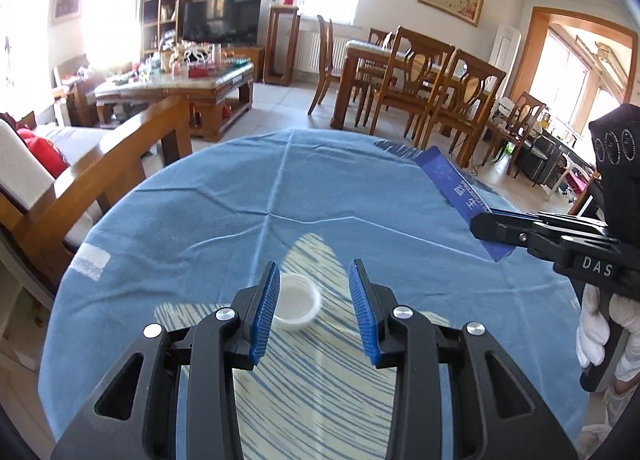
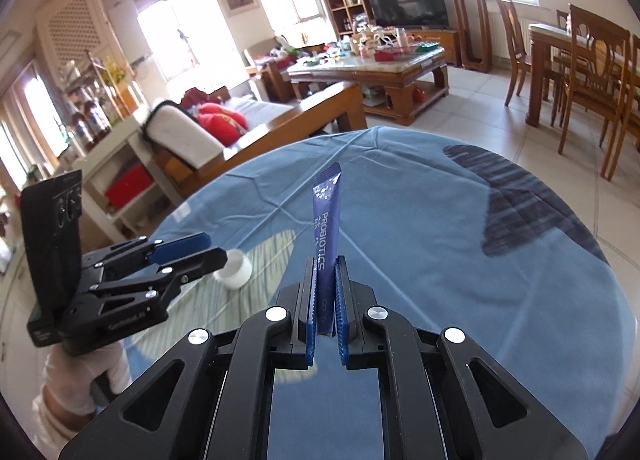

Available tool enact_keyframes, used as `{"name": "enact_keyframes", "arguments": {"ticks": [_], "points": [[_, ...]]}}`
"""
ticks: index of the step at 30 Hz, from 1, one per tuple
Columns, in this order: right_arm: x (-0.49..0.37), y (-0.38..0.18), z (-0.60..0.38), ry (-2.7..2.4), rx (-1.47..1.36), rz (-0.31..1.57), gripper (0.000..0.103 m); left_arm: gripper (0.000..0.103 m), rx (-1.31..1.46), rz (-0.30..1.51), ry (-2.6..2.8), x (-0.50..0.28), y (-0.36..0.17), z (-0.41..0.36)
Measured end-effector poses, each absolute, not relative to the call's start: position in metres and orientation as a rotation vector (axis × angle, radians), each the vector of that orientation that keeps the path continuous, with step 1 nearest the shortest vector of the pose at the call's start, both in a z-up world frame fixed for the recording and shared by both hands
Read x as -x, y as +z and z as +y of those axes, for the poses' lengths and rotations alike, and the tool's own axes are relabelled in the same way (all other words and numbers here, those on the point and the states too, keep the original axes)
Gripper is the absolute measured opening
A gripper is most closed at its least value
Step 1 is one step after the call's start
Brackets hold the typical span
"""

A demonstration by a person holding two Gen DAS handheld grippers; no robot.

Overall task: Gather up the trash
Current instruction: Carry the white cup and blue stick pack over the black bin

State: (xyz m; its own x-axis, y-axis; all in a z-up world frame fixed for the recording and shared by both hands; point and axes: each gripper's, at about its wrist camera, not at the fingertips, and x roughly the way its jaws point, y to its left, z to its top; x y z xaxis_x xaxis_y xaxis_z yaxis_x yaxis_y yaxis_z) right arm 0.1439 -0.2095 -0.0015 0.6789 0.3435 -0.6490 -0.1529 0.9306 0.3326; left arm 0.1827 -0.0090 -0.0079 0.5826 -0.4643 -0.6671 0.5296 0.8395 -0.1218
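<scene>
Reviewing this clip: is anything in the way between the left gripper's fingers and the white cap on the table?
Nothing visible. The white cap lies on the striped patch of the blue tablecloth, just ahead of the left gripper, whose fingers stand apart. The right gripper, shut on the blue probiotics sachet, is off to the side.

Sachet (image 2: 327,236) lower end hidden between right hand-held gripper (image 2: 325,296) pads; surface (image 1: 360,196) near edge cut off; white cap (image 1: 298,302) partly hidden behind left hand-held gripper (image 1: 314,308) pad.
</scene>
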Motion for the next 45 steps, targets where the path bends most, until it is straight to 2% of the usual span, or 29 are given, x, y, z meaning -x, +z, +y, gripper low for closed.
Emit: {"name": "enact_keyframes", "arguments": {"ticks": [10, 17, 30, 38, 45], "points": [[-0.053, 0.019, -0.260, 0.278, -0.308, 0.715, 0.009, 0.037, -0.135, 0.690, -0.616, -0.130, 0.012, -0.043], [-0.012, 0.022, -0.281, 0.271, -0.300, 0.694, 0.009, 0.038, -0.148, 0.738, -0.471, -0.158, -0.002, -0.021], [-0.027, 0.001, -0.272, 0.309, -0.342, 0.734, 0.009, 0.038, -0.224, 0.895, -0.467, -0.205, -0.043, -0.024], [-0.035, -0.006, -0.271, 0.308, -0.344, 0.752, 0.009, 0.036, -0.224, 0.871, -0.476, -0.199, -0.041, -0.021], [-0.029, -0.003, -0.271, 0.312, -0.341, 0.740, 0.009, 0.036, -0.222, 0.802, -0.542, -0.166, -0.013, -0.037]]}}
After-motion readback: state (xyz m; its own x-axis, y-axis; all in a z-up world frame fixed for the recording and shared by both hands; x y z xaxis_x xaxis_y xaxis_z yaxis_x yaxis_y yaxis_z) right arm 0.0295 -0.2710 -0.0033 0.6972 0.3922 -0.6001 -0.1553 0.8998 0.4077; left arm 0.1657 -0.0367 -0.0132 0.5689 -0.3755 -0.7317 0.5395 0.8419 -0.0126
